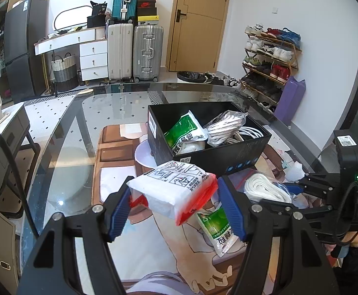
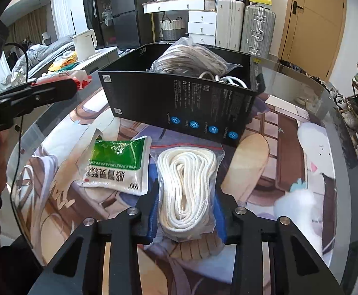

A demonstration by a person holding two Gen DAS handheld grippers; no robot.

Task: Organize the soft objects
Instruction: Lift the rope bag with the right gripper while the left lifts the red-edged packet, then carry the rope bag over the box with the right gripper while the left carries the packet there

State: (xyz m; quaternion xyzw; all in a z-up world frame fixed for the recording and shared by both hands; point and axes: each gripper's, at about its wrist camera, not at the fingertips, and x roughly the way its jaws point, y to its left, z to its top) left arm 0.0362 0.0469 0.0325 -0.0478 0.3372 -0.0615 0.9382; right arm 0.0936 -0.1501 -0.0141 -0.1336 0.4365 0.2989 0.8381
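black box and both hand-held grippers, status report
Left hand-held gripper shut on white-and-red soft packet. Right hand-held gripper shut on bagged white rope coil. Black box open, partly filled, nothing blocking.

Bright daylight, glass tabletop [image 1: 63, 127] glare, sharp focus, fisheye-warped edges.

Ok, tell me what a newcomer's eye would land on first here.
Probably the white packet with red edges, clamped in the left gripper above the table, just short of the black box, which already holds bagged items. Next, the bag of coiled white rope lying on the illustrated mat, with the right gripper closed on its near end.
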